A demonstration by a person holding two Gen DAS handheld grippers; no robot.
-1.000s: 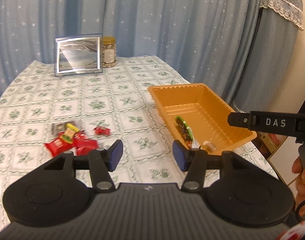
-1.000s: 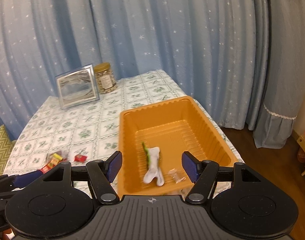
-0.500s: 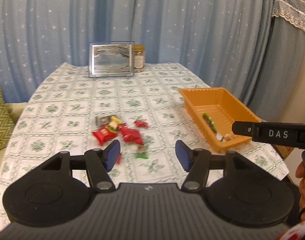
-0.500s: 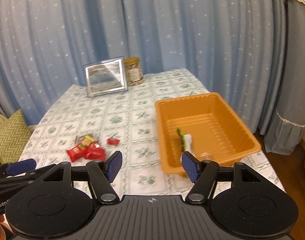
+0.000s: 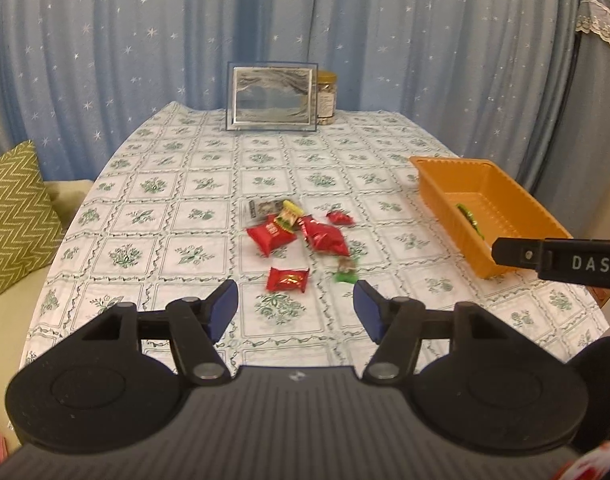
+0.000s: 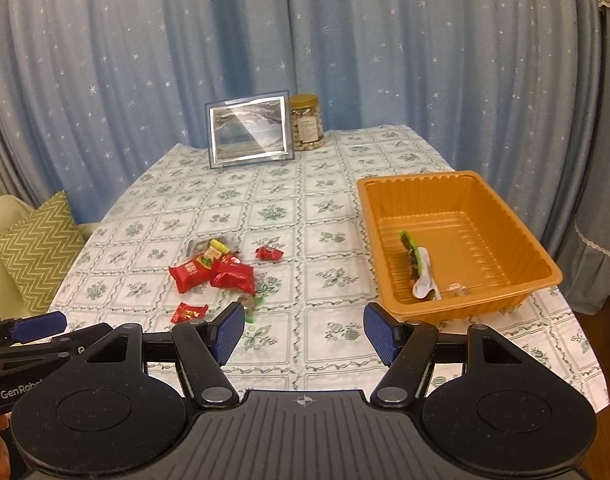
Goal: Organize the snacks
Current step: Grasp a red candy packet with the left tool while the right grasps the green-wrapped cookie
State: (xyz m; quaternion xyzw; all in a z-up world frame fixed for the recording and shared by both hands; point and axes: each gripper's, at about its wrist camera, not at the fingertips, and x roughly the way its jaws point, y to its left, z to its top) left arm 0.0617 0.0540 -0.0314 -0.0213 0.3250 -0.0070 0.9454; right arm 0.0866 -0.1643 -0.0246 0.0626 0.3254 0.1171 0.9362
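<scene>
A pile of red snack packets (image 5: 301, 232) lies mid-table on the flowered cloth, with one red packet (image 5: 287, 280) and a green candy (image 5: 345, 274) nearer me. My left gripper (image 5: 295, 304) hovers just short of these; its jaws are opening and nothing is between them. The orange tray (image 5: 501, 192) stands to the right. In the right wrist view the tray (image 6: 445, 200) holds a green snack (image 6: 409, 248) and a white wrapper (image 6: 425, 276). My right gripper (image 6: 305, 324) is open and empty, between the pile (image 6: 213, 268) and the tray.
A framed picture (image 5: 272, 96) and a jar of nuts (image 5: 325, 98) stand at the table's far edge before blue curtains. A green zigzag cushion (image 5: 13, 216) lies on a seat off the left edge. One right gripper finger (image 5: 545, 258) crosses the tray's near corner.
Both grippers have drawn back from the tray and swung left, so the snack pile now sits ahead of them. The left jaws stand wider apart than before.
</scene>
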